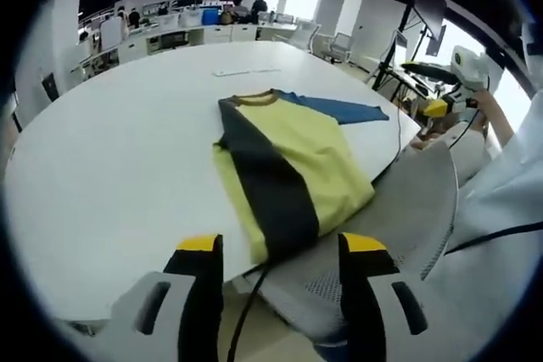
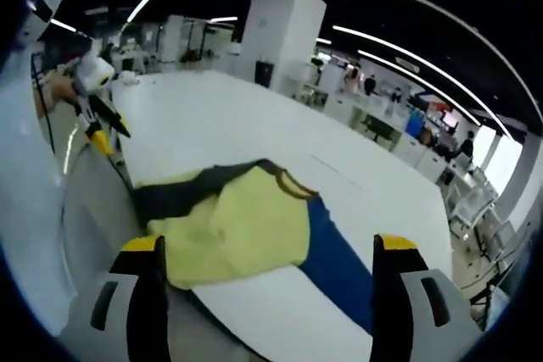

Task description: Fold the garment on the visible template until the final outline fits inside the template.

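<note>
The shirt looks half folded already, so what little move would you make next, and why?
Probably bring the right gripper to the blue sleeve and fold it over the yellow body. The sleeve sticks out flat on the white table, and both grippers, left too, are open and empty.

A chair back (image 1: 416, 209) hides the table's (image 1: 127, 142) near edge; distant desks (image 1: 182, 31) and people are too small to make out.

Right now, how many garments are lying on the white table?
1: a yellow T-shirt with a dark panel and blue sleeve, partly folded at the table's near edge. Anything underneath it would be hidden.
</note>
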